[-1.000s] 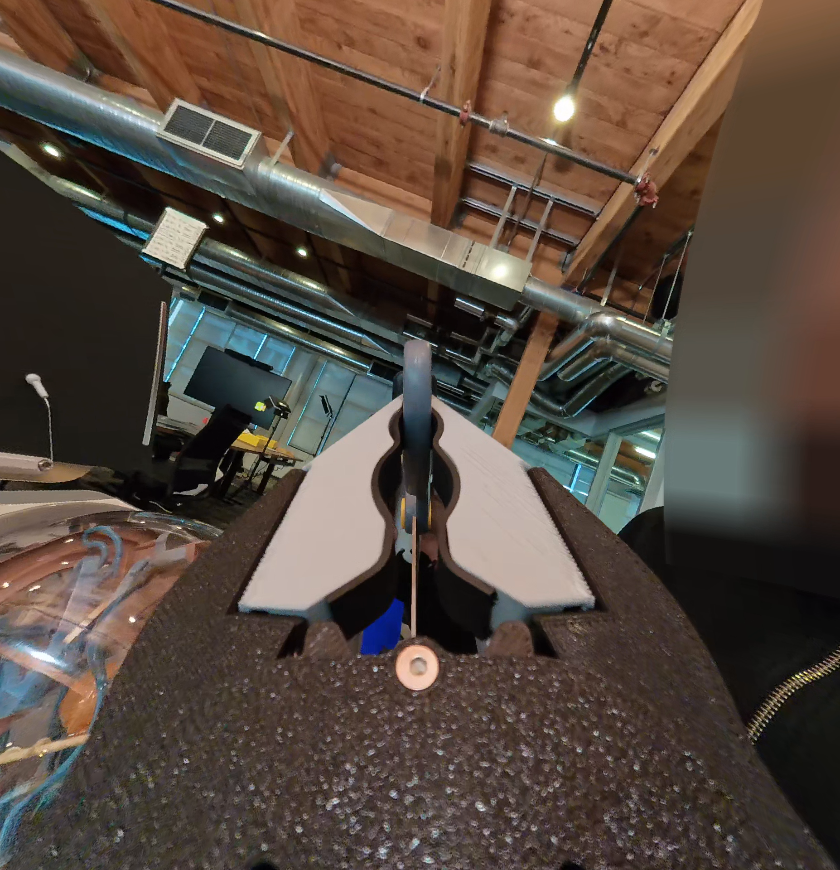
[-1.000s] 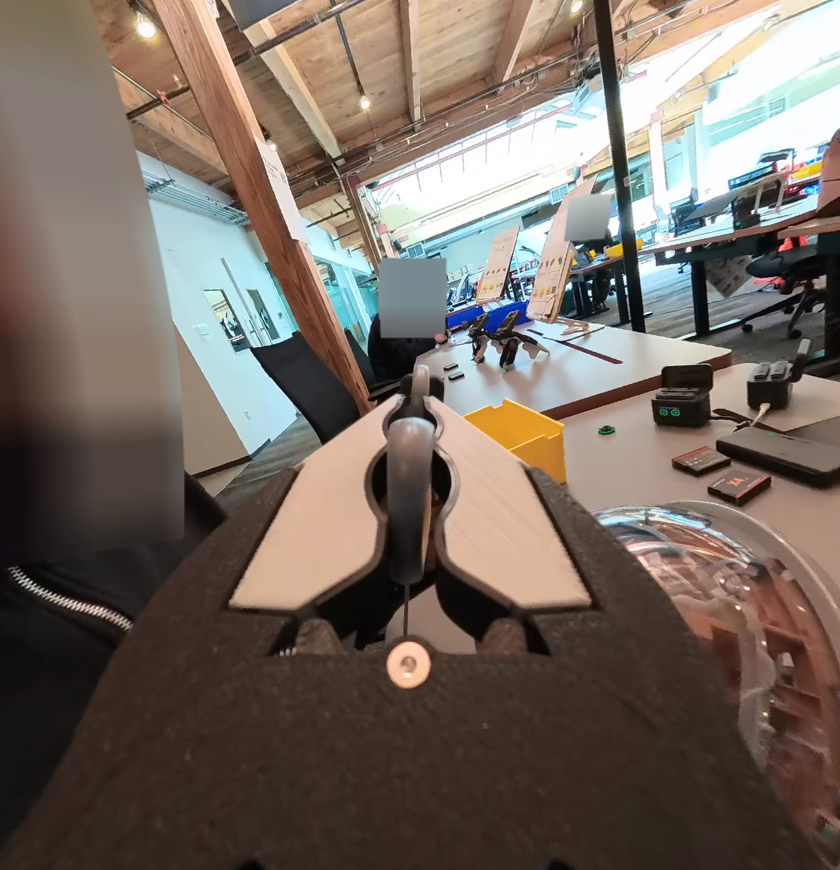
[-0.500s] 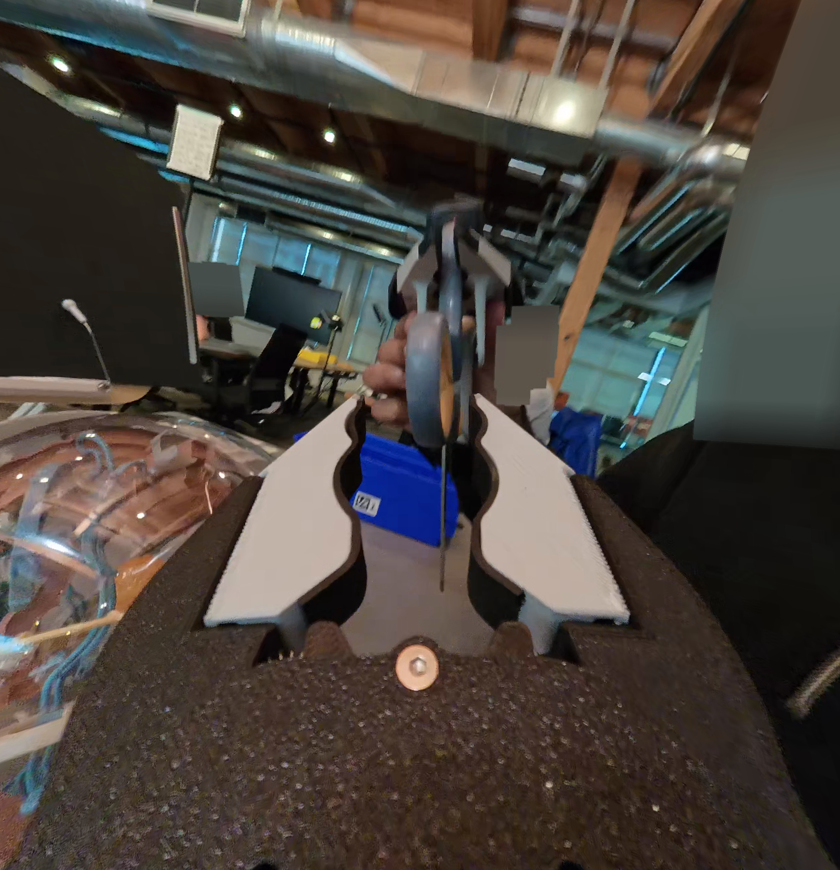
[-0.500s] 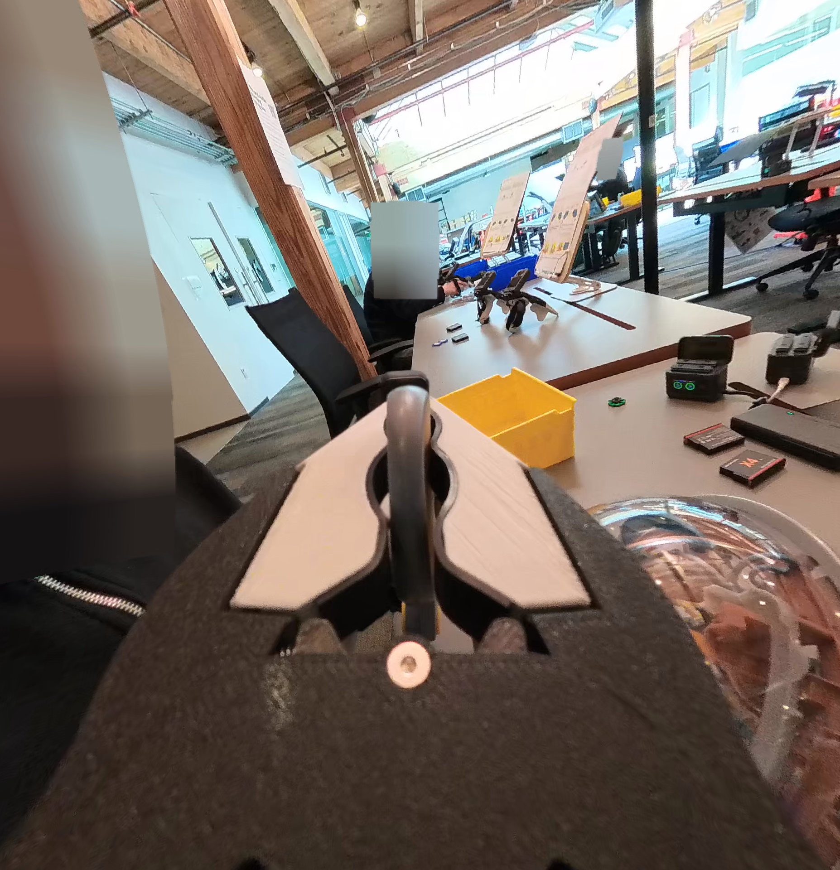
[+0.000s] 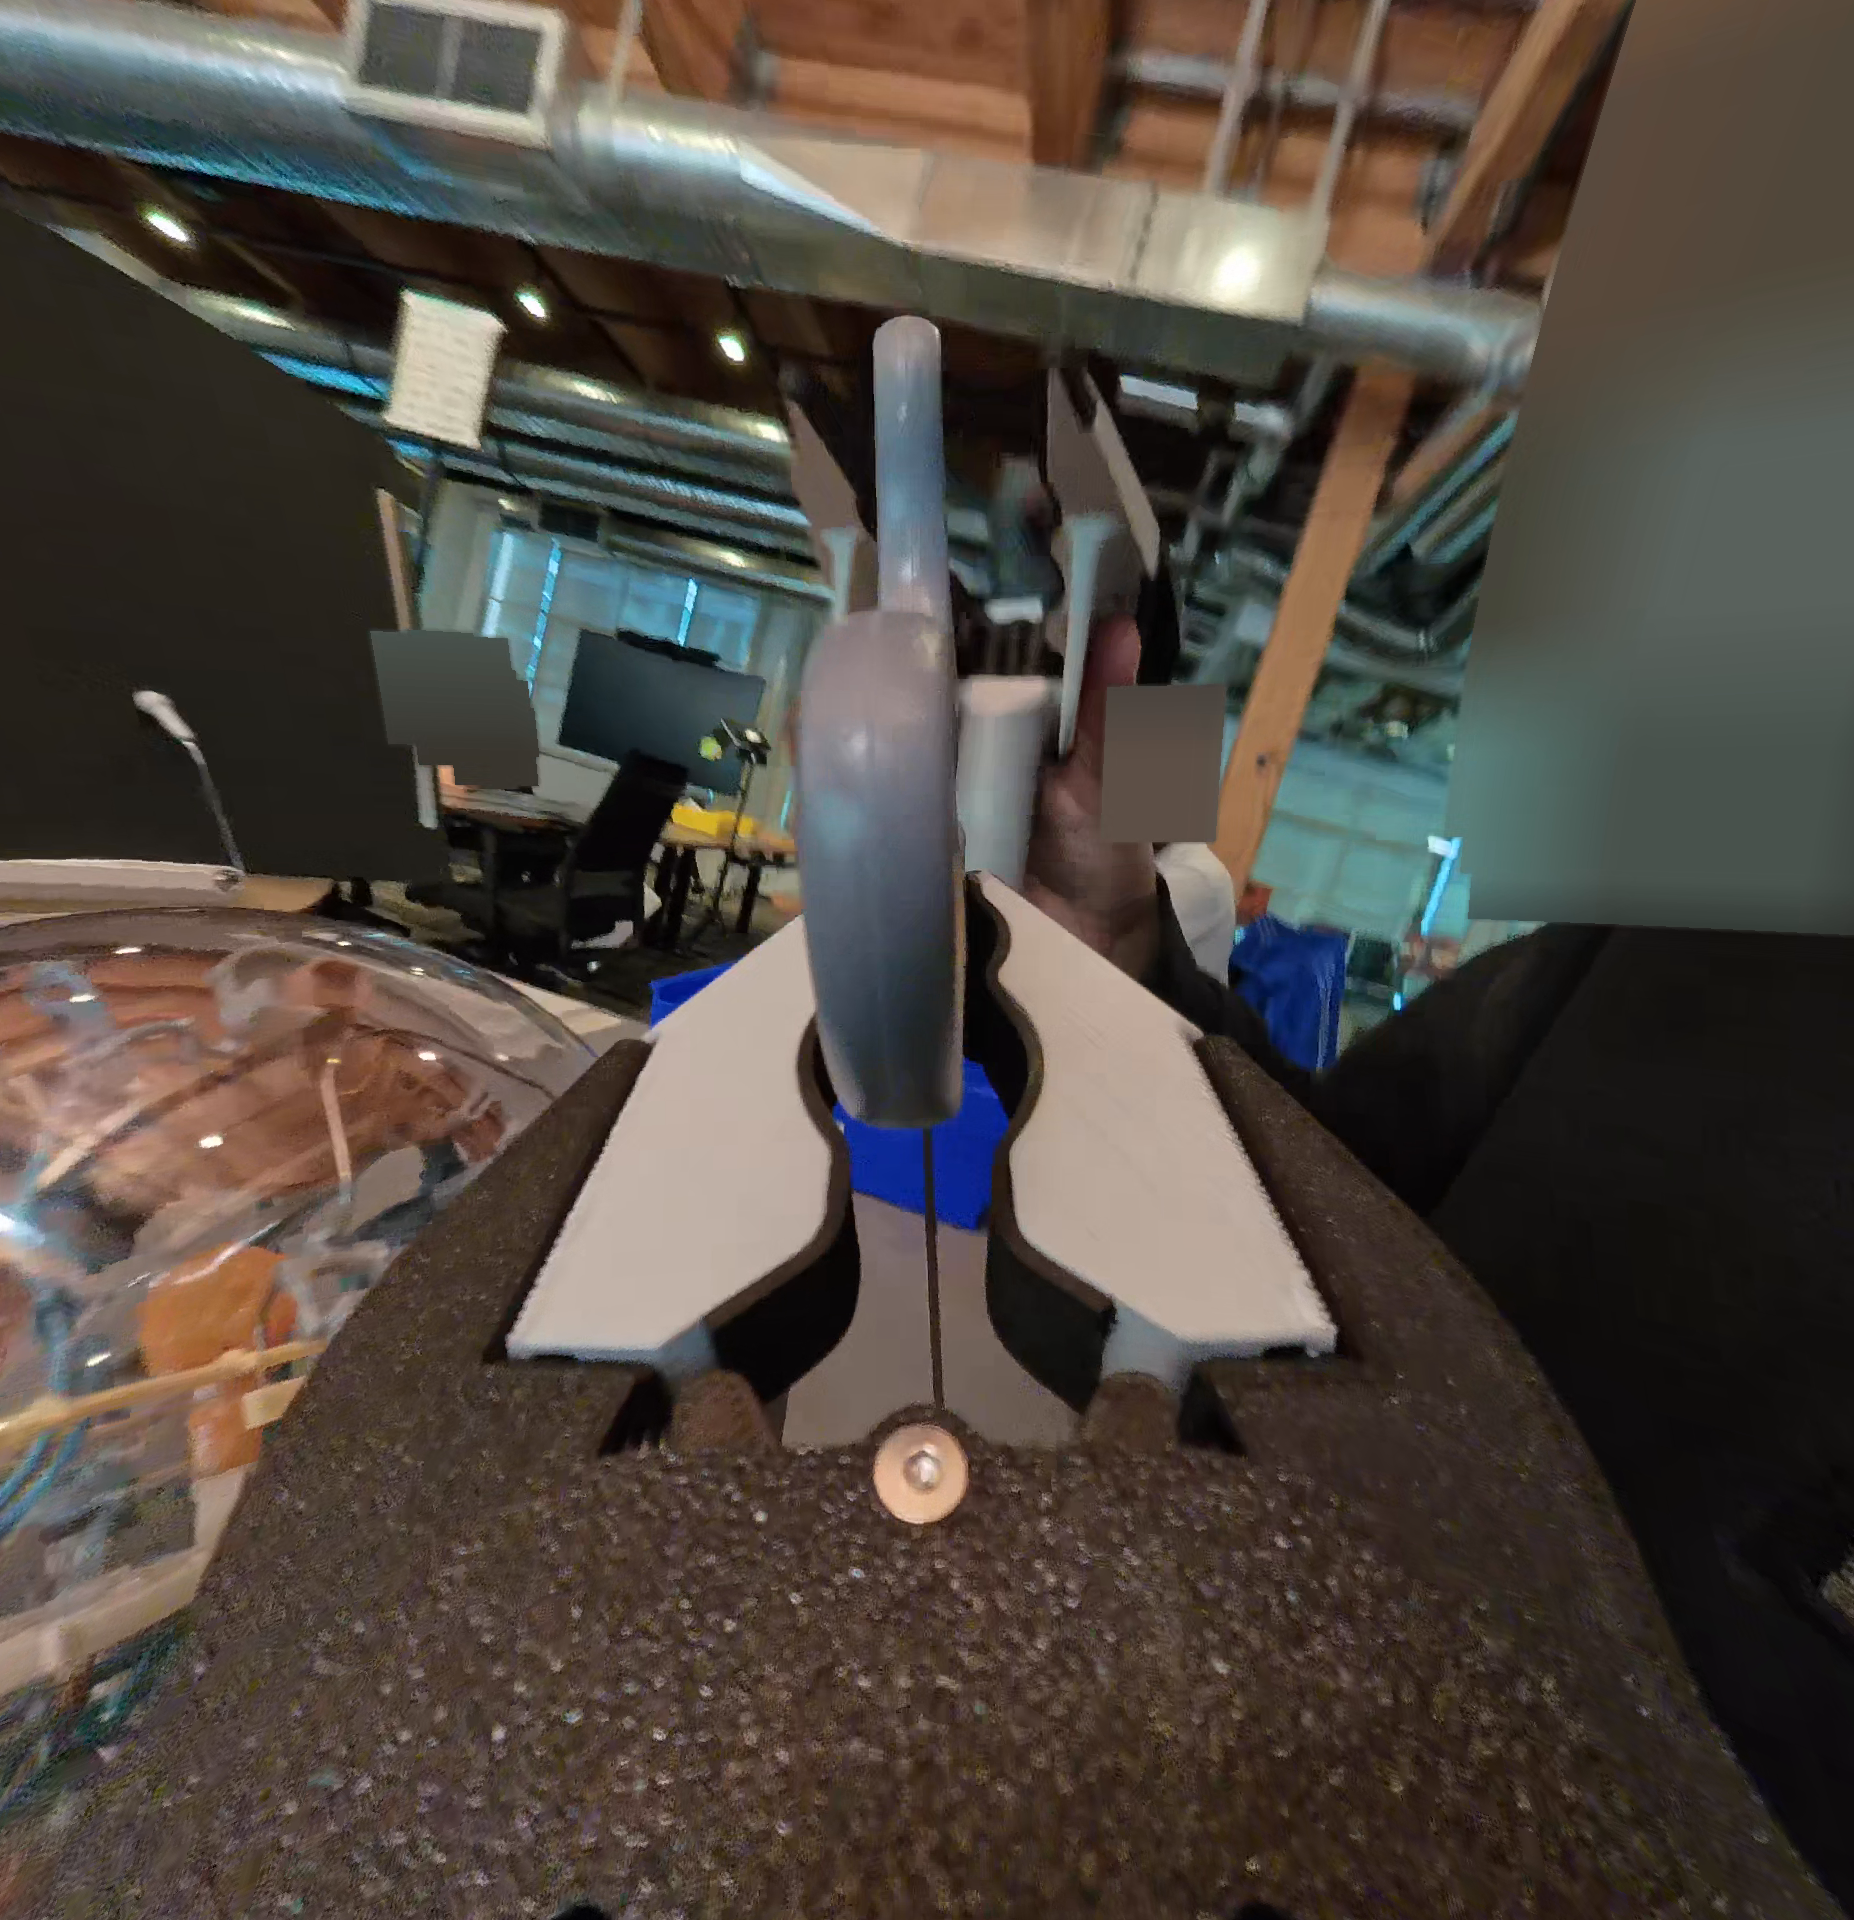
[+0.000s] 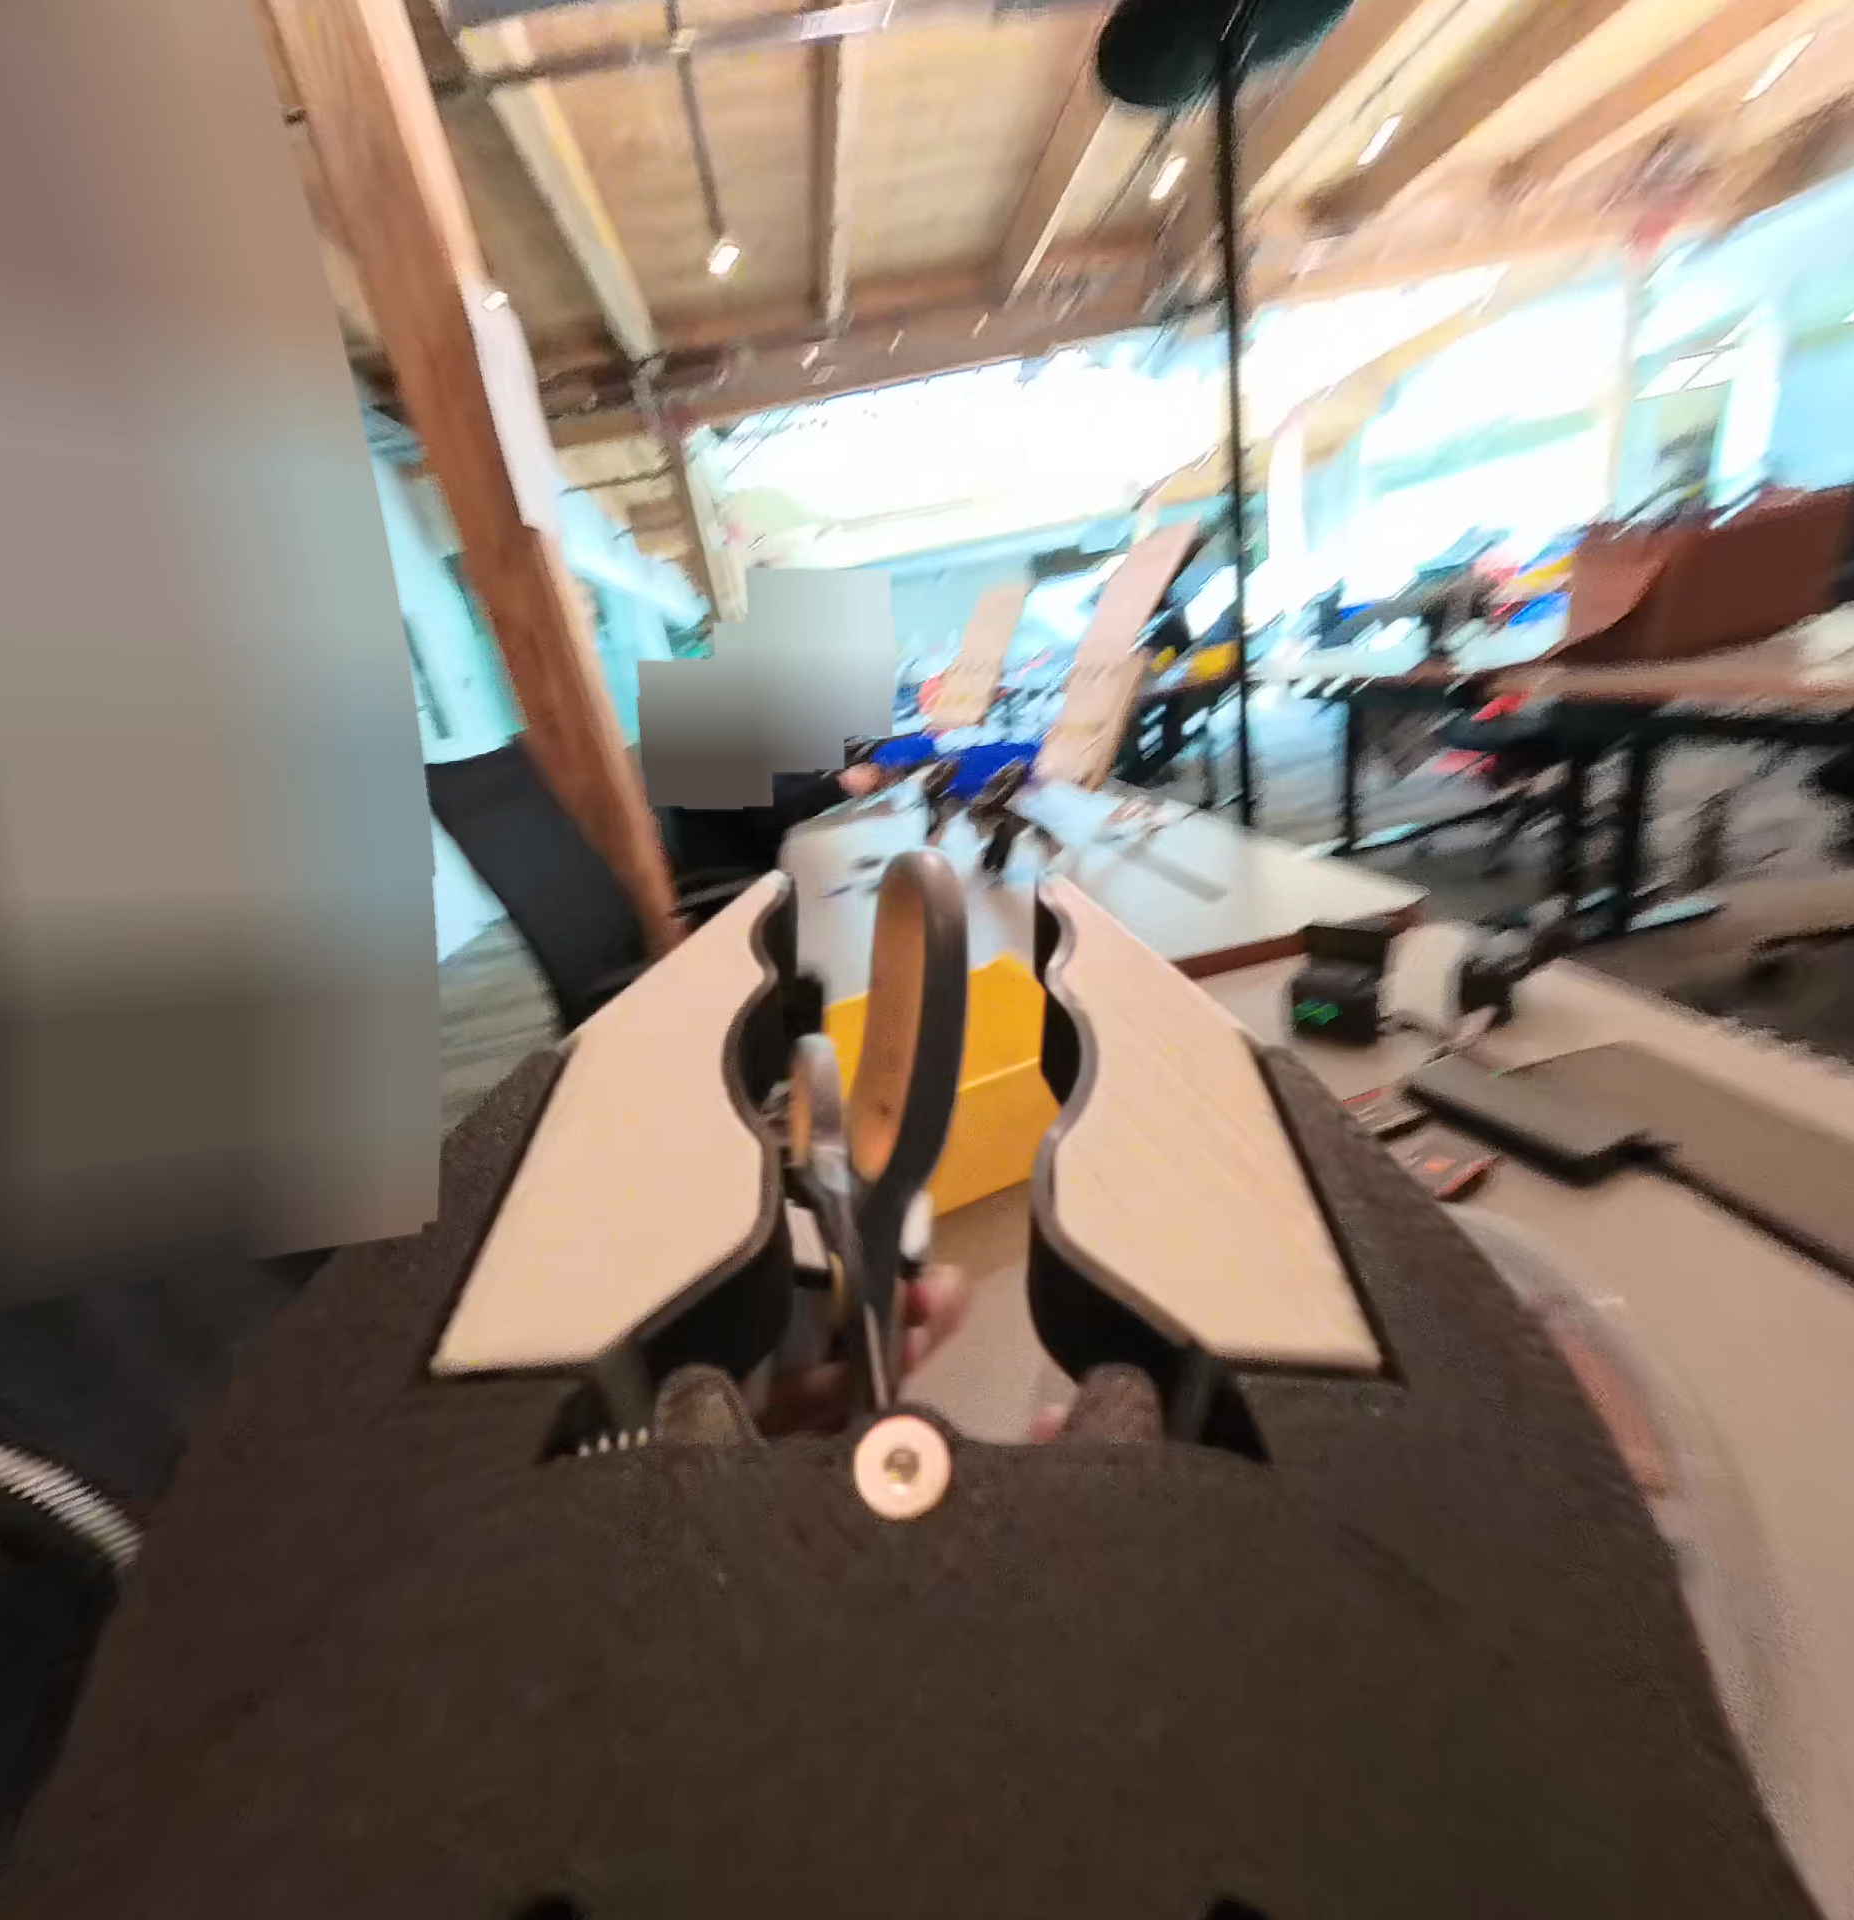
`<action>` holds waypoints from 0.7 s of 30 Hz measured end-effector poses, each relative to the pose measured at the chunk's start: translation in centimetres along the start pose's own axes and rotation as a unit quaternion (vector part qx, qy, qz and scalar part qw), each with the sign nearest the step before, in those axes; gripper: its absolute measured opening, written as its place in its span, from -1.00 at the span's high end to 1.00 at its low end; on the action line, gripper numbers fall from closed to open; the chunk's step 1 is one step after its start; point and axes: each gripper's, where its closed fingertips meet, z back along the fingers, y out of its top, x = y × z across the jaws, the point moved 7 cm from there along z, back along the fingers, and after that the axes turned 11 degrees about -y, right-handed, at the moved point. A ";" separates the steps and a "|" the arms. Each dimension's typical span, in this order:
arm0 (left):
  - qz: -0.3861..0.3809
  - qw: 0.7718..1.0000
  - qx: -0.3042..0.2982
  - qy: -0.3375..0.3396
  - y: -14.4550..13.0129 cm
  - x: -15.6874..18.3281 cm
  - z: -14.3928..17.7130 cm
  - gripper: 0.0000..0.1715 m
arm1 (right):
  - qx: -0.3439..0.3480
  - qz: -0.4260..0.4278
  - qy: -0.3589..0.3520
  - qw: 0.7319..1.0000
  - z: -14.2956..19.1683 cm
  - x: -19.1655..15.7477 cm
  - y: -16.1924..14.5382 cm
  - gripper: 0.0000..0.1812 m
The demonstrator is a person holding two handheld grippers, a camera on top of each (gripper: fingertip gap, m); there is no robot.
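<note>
A pair of scissors stands between both grippers. In the left wrist view its grey handle loop (image 5: 881,883) sits edge-on between the white fingers, and my left gripper (image 5: 887,914) is shut on it. The thin blade line runs down toward the gripper's screw. Beyond it the right gripper (image 5: 1094,540) shows with its jaws apart, held by a hand. In the right wrist view my right gripper (image 6: 912,894) is open, with the black and orange scissors handle (image 6: 907,1039) loose in the gap, touching neither finger. This view is motion blurred.
A clear glass dome (image 5: 175,1143) sits at the left gripper's left. A blue bin (image 5: 918,1153) and a yellow bin (image 6: 990,1081) stand on the grey table (image 6: 1629,1101). Small black devices (image 6: 1338,1003) lie at the right. A person in a black jacket (image 5: 1629,1247) is close.
My right gripper has opened and let go of the scissors handle. My left gripper, open half a second ago, has closed on the grey handle. Both views have tilted.
</note>
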 end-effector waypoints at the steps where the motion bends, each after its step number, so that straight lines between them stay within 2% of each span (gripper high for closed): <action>1: 0.008 1.000 0.023 0.008 0.5 -0.3 0.5 0.83 | 0.032 0.028 -0.031 0.999 0.7 0.5 0.4 0.50; 3: 0.017 0.998 0.061 0.025 1.3 -0.9 1.7 0.83 | 0.081 0.067 -0.085 0.991 2.3 0.7 0.8 0.51; 5: 0.016 0.996 0.077 0.043 1.8 -1.4 2.5 0.83 | 0.093 0.098 -0.100 0.986 3.2 -0.1 0.2 0.51; 10: 0.006 0.997 0.061 0.045 2.1 -1.8 2.8 0.83 | 0.099 0.148 -0.159 0.971 4.3 -0.8 -1.4 0.50; 12: -0.004 0.998 0.039 0.041 1.8 -1.7 2.4 0.83 | 0.105 0.128 -0.163 0.973 4.4 -0.5 -0.6 0.37; 14: -0.012 0.999 0.028 0.039 1.6 -1.6 2.0 0.83 | 0.084 0.059 -0.116 0.988 3.8 -0.7 0.0 0.21; 16: -0.017 0.999 0.029 0.039 1.5 -1.3 1.8 0.83 | 0.043 -0.015 -0.077 0.996 3.0 -0.5 0.0 0.18; 17: -0.023 0.998 0.026 0.045 1.4 -1.3 1.7 0.83 | 0.016 -0.037 -0.074 0.996 2.6 -0.4 -0.1 0.23; 19: -0.051 0.996 0.008 0.071 1.2 -1.2 1.7 0.83 | -0.031 -0.034 -0.081 0.996 1.8 -0.1 -0.7 0.34; 21: -0.096 0.989 -0.013 0.113 1.3 -1.1 1.8 0.83 | -0.040 -0.012 -0.099 0.994 1.4 -0.5 -0.8 0.39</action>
